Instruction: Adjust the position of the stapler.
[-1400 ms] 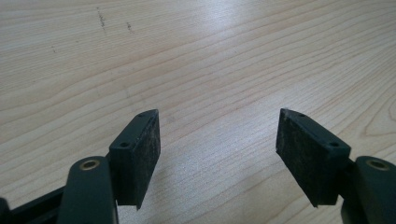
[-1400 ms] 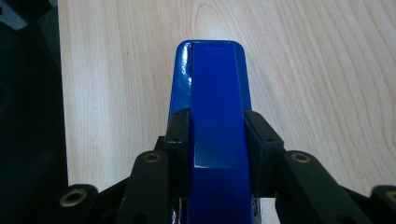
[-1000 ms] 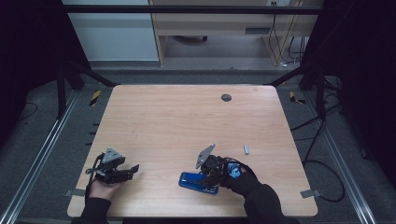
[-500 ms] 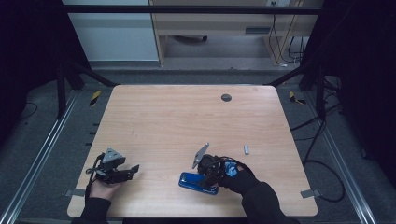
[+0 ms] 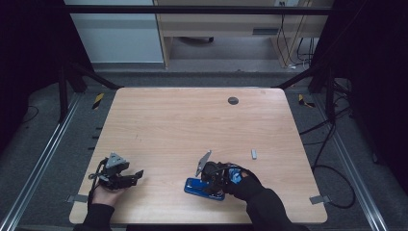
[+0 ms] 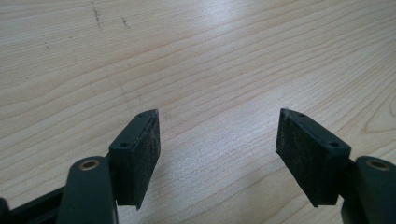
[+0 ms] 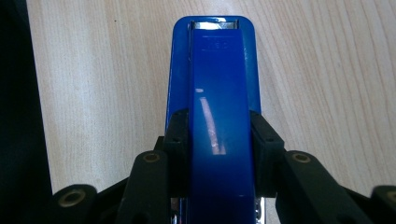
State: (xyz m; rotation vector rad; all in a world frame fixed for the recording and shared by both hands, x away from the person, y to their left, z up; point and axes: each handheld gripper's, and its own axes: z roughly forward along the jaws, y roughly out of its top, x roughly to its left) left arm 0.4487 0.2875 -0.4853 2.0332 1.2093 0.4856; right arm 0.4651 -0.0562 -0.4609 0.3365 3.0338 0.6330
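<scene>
Pale wooden table [image 5: 183, 125] holds a blue stapler [image 7: 219, 93] near its front edge; the right gripper [image 7: 219, 154], jaws just closing, clamps its sides. Well apart, the left gripper [image 6: 217, 149] gapes empty

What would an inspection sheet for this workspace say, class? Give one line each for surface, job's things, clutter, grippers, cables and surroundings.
Surface: pale wooden table, faint marks, a dark round spot near the far edge.
Job's things: blue stapler lying flat near the front edge.
Clutter: one small grey piece lying right of the stapler.
Grippers: right gripper has just been closing, its pads now against both sides of the stapler's top arm; left gripper open over bare wood, nothing between its jaws.
Cables: black cables trail on the floor right of the table.
Surroundings: grey floor, metal rails along both sides, a wooden desk beyond.
</scene>
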